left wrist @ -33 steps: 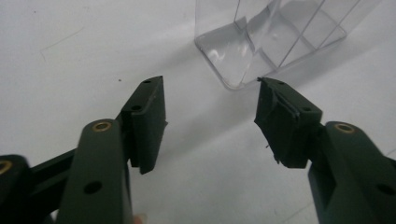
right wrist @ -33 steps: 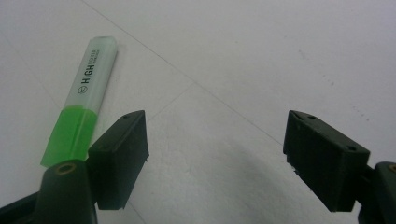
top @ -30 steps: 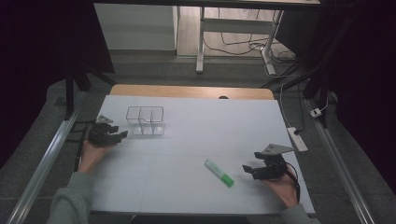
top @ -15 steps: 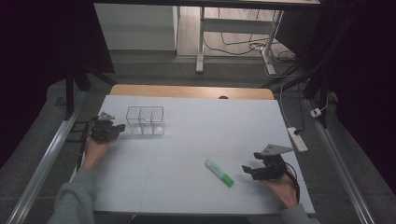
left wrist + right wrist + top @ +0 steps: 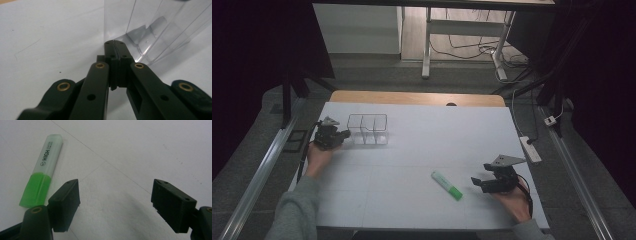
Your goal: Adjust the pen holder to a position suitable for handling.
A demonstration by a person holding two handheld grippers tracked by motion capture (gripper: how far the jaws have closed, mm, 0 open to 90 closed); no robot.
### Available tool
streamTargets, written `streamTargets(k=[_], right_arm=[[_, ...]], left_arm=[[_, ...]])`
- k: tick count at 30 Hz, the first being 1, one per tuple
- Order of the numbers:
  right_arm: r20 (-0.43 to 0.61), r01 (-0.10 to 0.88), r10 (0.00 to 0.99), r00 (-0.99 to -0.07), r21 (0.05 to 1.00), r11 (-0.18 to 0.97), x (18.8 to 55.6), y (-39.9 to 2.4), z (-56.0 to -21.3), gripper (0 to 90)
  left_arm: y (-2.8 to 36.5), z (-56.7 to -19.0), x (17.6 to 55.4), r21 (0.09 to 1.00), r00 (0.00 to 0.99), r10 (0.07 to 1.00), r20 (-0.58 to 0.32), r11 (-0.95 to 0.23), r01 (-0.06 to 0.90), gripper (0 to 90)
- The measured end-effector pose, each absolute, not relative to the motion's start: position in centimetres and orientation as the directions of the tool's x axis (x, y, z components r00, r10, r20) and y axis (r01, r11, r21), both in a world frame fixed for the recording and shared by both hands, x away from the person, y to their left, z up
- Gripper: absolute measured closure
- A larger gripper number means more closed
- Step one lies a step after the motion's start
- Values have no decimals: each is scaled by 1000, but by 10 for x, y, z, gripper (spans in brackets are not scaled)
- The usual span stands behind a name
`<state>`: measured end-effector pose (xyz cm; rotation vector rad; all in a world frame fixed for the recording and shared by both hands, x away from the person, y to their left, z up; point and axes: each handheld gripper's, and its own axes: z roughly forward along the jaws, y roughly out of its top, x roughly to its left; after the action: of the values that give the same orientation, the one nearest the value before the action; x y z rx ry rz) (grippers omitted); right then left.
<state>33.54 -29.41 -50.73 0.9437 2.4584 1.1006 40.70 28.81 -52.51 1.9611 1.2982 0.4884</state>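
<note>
A clear plastic box (image 5: 368, 129) with dividers stands at the table's far left. My left gripper (image 5: 345, 134) lies level beside it, pointing at its left wall. In the left gripper view the jaws are shut (image 5: 114, 43), pads pressed together, with their tips at the lower corner of the clear box (image 5: 150, 30). I cannot tell whether a wall is pinched between them. A green highlighter (image 5: 447, 185) lies capped on the table near the front. My right gripper (image 5: 476, 181) rests just right of it, open and empty (image 5: 115, 202), with the highlighter (image 5: 42, 170) to the left of its jaws.
The white table (image 5: 437, 130) has a wooden strip (image 5: 412, 97) along its far edge. A white power strip (image 5: 530, 149) lies off the right edge. Metal rails run along both sides, and desk legs and cables stand on the floor beyond.
My left gripper has shifted a little toward the clear box, and its jaws have closed. The right gripper and the highlighter have stayed put.
</note>
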Motion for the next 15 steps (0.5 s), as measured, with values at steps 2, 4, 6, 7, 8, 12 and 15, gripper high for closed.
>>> streamTargets(k=[2,4,6,7,8,12,15], right_arm=[[4,448,668,-745,744,495,336,-294,-508,228],[4,448,667,-745,744,495,336,-294,-508,227],[4,449,668,-744,743,496,336,-294,-508,228],[5,450,668,-744,743,495,336,-294,-508,228],[5,450,668,-744,743,496,336,-294,-508,228],[4,449,668,-744,743,496,336,-294,-508,228],[4,449,668,-744,744,496,336,-294,-508,228]], left_arm=[[288,-525,407,740,419,905,-78,-229,632,887],[288,-526,408,740,418,905,-83,-225,634,887],[288,-526,408,739,417,905,-86,-223,636,887],[288,-526,408,739,417,905,-87,-222,636,887],[288,-526,408,738,417,905,-88,-222,637,887],[288,-526,408,736,416,905,-89,-222,640,887],[288,-526,408,734,414,906,-90,-221,642,887]])
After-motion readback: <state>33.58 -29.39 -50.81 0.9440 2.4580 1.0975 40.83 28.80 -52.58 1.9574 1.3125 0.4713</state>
